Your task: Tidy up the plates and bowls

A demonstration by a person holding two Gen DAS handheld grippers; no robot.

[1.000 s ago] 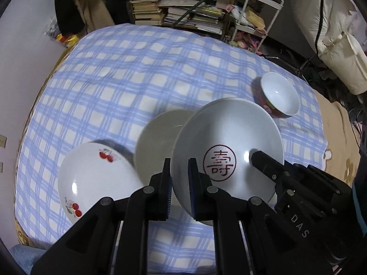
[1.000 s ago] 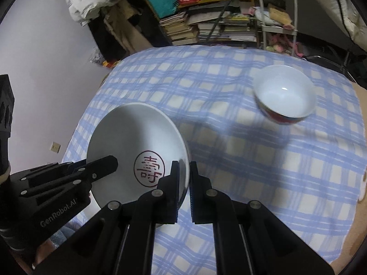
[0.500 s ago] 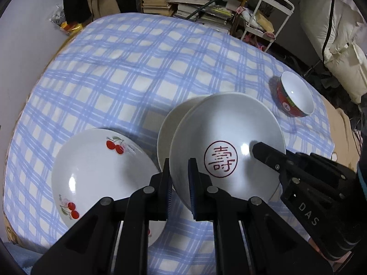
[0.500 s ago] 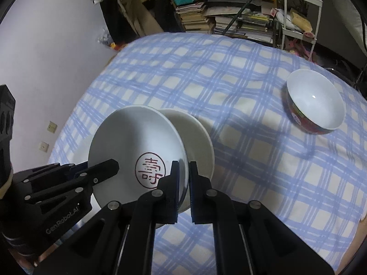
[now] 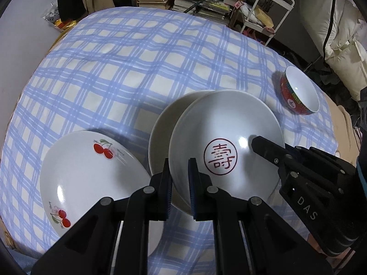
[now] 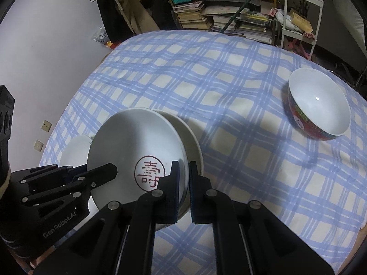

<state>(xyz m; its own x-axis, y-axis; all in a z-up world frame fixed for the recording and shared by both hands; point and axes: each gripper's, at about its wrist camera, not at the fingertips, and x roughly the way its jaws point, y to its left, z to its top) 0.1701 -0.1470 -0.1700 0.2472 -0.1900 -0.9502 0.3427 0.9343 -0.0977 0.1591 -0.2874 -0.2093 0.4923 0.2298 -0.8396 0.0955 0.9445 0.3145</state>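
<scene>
A plate with a red stamp (image 5: 227,142) was being held above a plain plate (image 5: 165,126) on the checked worktop (image 5: 137,68). It was gripped by its rim on two sides. The fingers of the left gripper (image 5: 180,178) were nearly closed and pinched on the near edge. The fingers of the right gripper (image 6: 182,183) were pinched on the other edge. Next, it probably had to be lowered flat onto the plain plate and let go. A cherry plate (image 5: 87,178) lay beside, and a red bowl (image 5: 300,91) stood well apart.
</scene>
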